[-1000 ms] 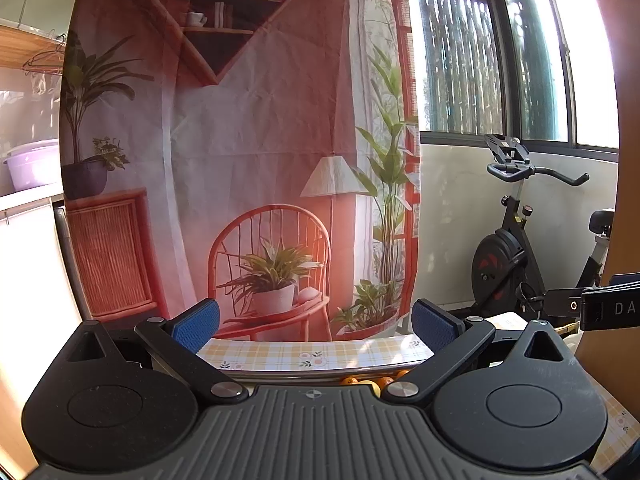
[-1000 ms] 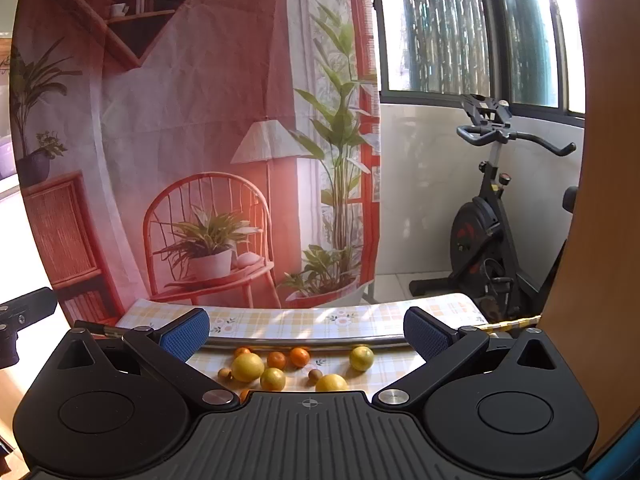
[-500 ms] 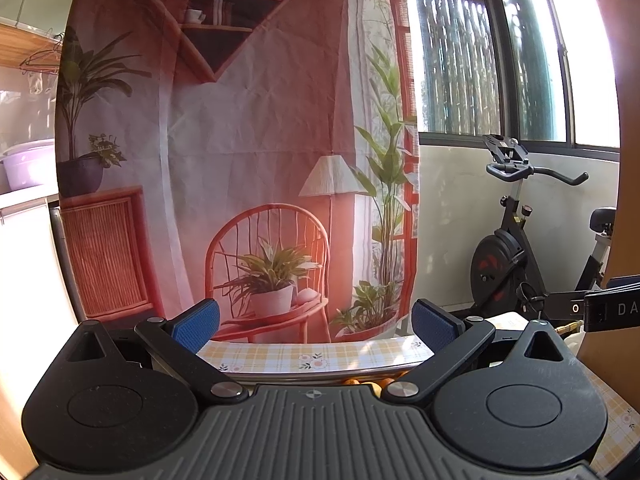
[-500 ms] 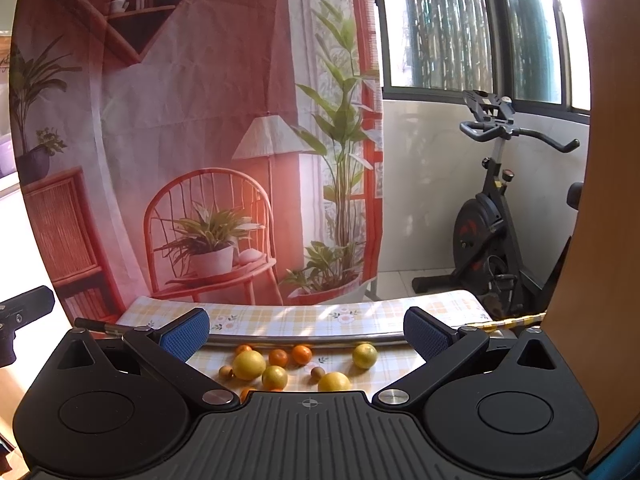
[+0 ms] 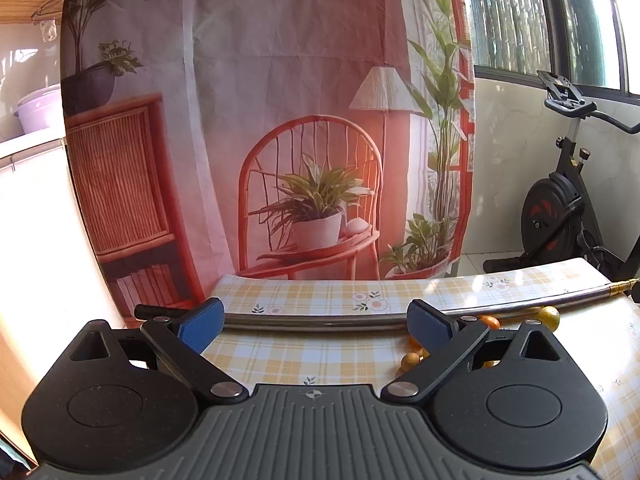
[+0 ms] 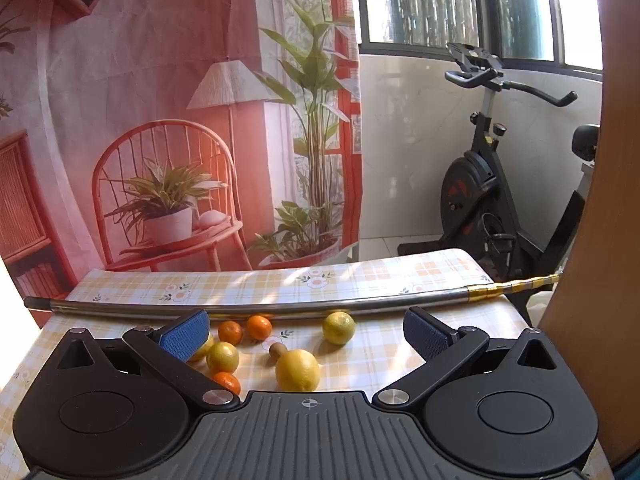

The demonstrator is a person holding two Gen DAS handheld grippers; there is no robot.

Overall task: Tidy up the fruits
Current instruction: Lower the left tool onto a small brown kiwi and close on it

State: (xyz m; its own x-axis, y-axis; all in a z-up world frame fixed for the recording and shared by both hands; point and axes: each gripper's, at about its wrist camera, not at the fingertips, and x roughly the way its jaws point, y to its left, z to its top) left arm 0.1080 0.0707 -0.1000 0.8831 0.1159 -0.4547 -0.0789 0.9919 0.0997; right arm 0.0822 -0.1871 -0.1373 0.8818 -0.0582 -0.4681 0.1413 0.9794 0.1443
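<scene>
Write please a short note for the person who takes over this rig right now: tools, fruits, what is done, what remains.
Left tool: open, empty, above the yellow checked tablecloth.
Right tool: open, empty, over the fruit.
Loose on the cloth, before the long metal pole: big yellow lemon, two smaller yellow-green citrus, small orange mandarins.
Done: nothing grasped or sorted.
Left: everything; no bowl or tray is in view.

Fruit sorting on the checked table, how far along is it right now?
Nothing looks done yet: the lemons and small oranges lie loose and mixed on the checked tablecloth, in front of the metal rod. Nothing is in hand: the left gripper and right gripper are both open and empty above the table. All the picking and grouping remains, and no container is visible.
</scene>
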